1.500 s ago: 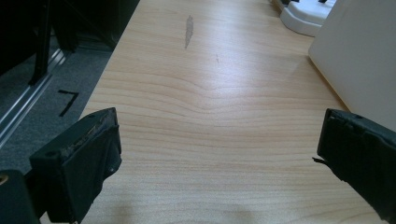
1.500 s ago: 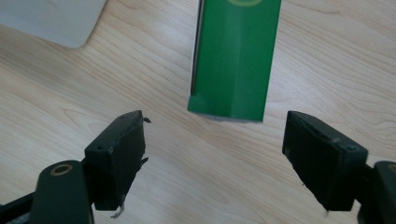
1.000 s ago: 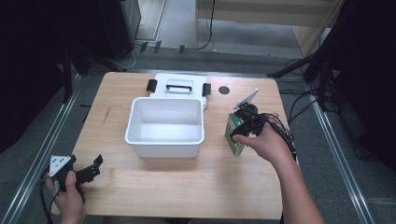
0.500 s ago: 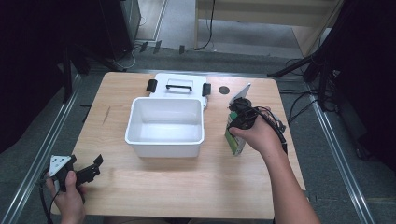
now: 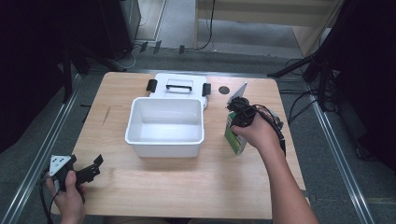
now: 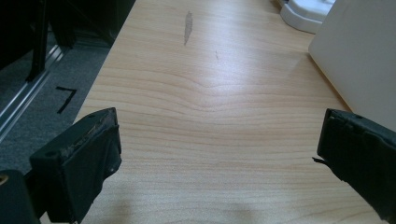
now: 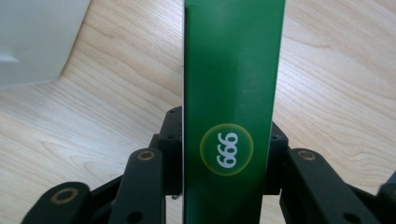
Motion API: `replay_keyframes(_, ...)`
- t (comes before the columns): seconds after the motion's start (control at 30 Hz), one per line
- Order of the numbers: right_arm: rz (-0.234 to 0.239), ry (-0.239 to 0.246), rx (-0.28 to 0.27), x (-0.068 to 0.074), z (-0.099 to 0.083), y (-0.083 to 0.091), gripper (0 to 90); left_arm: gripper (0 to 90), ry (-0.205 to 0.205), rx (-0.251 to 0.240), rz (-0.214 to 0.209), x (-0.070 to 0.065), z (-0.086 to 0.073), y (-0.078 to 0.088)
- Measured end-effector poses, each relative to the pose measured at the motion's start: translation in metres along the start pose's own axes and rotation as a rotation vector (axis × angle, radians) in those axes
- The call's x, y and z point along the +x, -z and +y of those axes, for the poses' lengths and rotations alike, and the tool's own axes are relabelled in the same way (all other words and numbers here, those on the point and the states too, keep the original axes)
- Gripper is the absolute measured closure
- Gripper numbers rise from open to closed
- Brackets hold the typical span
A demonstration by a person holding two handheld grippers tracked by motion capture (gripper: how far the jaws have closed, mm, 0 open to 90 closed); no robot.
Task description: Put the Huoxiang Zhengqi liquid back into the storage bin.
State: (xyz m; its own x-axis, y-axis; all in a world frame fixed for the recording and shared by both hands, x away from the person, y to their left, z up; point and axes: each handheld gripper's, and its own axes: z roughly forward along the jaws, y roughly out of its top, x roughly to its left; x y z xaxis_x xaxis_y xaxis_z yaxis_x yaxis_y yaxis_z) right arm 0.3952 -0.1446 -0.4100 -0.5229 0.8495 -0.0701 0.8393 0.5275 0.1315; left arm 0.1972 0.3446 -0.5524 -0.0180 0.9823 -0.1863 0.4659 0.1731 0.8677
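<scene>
A green carton (image 5: 233, 138) with a round yellow-ringed mark stands upright on the table, right of the white bin (image 5: 164, 148). My right gripper (image 5: 241, 115) comes down on it from above; its jaws have just been closing and now press both sides of the carton (image 7: 231, 70), so it is shut on it. The right gripper (image 7: 226, 142) points at the tabletop. My left gripper (image 5: 92, 169) rests at the table's near left corner, held by a hand. Its jaws (image 6: 219, 144) stand wide open over bare wood, holding nothing.
The white bin is open on top, with its lid (image 5: 180, 85), black handle and clips, lying flat behind it. A small dark round spot (image 5: 224, 89) marks the table near the far right. Metal rails run along both table sides.
My right hand has shifted a little away and left over the green carton, and its jaws have shut on it. The carton and my left gripper have stayed in place.
</scene>
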Motion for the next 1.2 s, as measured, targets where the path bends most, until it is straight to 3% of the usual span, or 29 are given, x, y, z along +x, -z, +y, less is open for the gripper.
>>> replay_keyframes(0.03,0.0,0.0,0.0,0.0,0.0,0.0,64.5,0.6,0.0,0.0,0.0,0.0,0.0,0.0)
replay_keyframes(0.1,-0.033,0.074,-0.017,0.002,-0.002,0.002,64.9,0.6,-0.001,0.001,0.001,0.0,0.0,0.0)
replay_keyframes(0.2,-0.056,0.13,-0.052,0.002,-0.004,0.007,65.0,0.6,-0.002,0.0,0.001,0.0,0.0,0.0)
replay_keyframes(0.33,-0.041,0.176,-0.099,0.005,-0.007,0.02,64.9,0.6,-0.002,0.0,0.002,0.0,0.0,0.0)
replay_keyframes(0.43,-0.038,0.247,-0.125,0.01,-0.008,0.031,64.9,0.6,-0.002,0.0,0.002,0.0,0.0,0.0)
replay_keyframes(0.7,0.02,0.367,-0.165,0.019,-0.008,0.061,64.8,0.6,0.0,0.002,0.0,0.0,0.0,0.0)
replay_keyframes(0.87,0.017,0.42,-0.179,0.023,-0.006,0.075,64.8,0.6,0.0,0.002,0.0,0.0,0.0,0.0)
replay_keyframes(0.9,0.008,0.455,-0.186,0.024,-0.006,0.083,64.8,0.6,0.0,0.004,-0.001,0.0,0.0,0.0)
replay_keyframes(0.97,0.004,0.467,-0.187,0.025,-0.005,0.085,64.7,0.6,0.001,0.003,-0.002,0.0,0.0,0.0)
replay_keyframes(1.07,-0.015,0.55,-0.225,0.027,-0.005,0.098,64.8,0.6,0.0,0.005,-0.001,0.0,0.0,0.0)
replay_keyframes(1.2,-0.001,0.591,-0.247,0.029,-0.003,0.108,64.8,0.6,0.0,0.005,-0.002,0.0,0.0,0.0)
